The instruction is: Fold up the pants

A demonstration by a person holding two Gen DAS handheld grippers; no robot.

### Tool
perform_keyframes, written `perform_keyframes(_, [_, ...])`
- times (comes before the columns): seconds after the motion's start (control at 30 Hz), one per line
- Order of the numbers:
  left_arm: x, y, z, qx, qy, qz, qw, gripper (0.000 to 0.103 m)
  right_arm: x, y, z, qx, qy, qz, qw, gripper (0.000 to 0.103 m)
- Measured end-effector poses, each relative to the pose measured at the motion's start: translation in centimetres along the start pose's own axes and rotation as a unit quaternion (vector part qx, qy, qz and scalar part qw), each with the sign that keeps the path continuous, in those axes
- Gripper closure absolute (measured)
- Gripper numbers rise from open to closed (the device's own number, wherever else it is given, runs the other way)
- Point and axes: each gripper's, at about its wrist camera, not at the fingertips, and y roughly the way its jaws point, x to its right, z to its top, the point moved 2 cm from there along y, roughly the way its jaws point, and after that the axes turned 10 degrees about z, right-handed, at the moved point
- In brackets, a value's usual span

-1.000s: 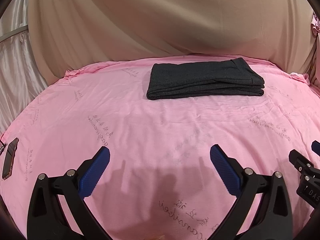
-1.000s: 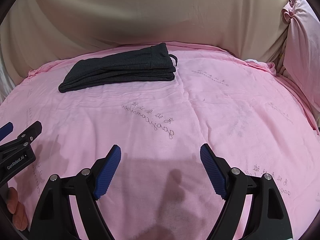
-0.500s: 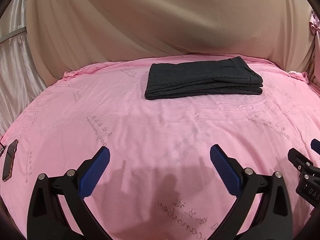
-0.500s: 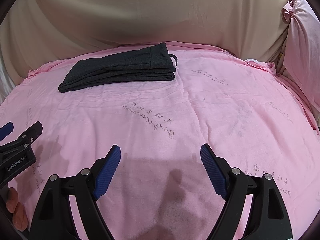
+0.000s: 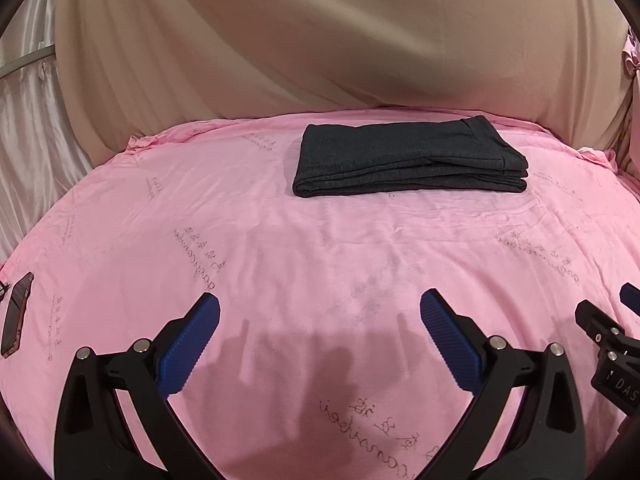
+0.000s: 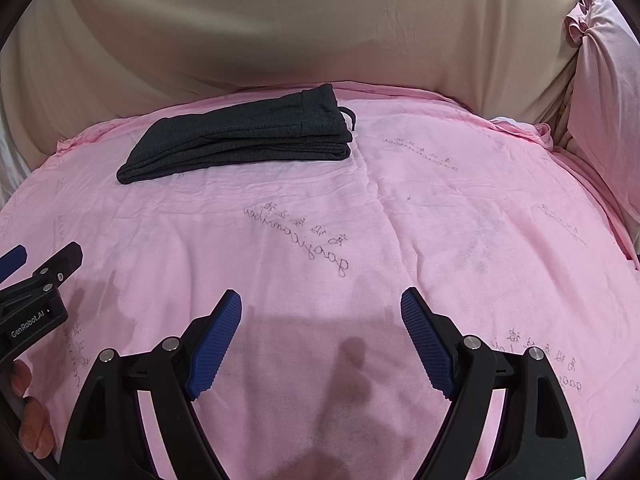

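Note:
The dark grey pants lie folded in a neat stack at the far side of the pink bed sheet; in the right wrist view the pants sit far left with a drawstring at their right end. My left gripper is open and empty, low over the sheet, well short of the pants. My right gripper is open and empty too, beside the left one. The left gripper's side shows at the left edge of the right wrist view.
A beige cloth backdrop hangs behind the bed. A phone lies at the sheet's left edge. A pink pillow stands at the far right. Pale curtain at the left.
Both grippers stay open; the left view has shifted slightly, so the pants sit a little further left and higher. The pants have not moved.

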Motion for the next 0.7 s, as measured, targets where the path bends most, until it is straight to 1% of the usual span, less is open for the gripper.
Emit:
perform_keyframes(0.13, [-0.1, -0.1, -0.1, 0.002, -0.002, -0.007, 1.0000, 0.005, 0.0, 0.0, 0.0, 0.000, 0.000, 0.000, 1.000, 0.023])
perform_keyframes(0.23, [-0.5, 0.2, -0.1, -0.005, -0.013, -0.024, 0.9996, 0.005, 0.0, 0.0, 0.0, 0.000, 0.000, 0.000, 1.000, 0.023])
perform_keyframes(0.33, [-0.5, -0.1, -0.1, 0.002, -0.011, -0.028, 0.9995, 0.005, 0.0, 0.0, 0.0, -0.001, 0.000, 0.000, 1.000, 0.023])
perform_keyframes(0.47, [0.1, -0.6, -0.1, 0.015, 0.002, -0.025, 0.9996, 0.005, 0.0, 0.0, 0.0, -0.001, 0.000, 0.000, 1.000, 0.023])
perform_keyframes(0.6, [0.7, -0.6, -0.1, 0.014, 0.018, 0.006, 0.9997, 0.005, 0.0, 0.0, 0.0, -0.001, 0.000, 0.001, 1.000, 0.023])
perform_keyframes(0.7, [1.0, -0.7, -0.2, 0.016, 0.028, 0.003, 0.9995, 0.005, 0.0, 0.0, 0.0, -0.001, 0.000, 0.001, 1.000, 0.023])
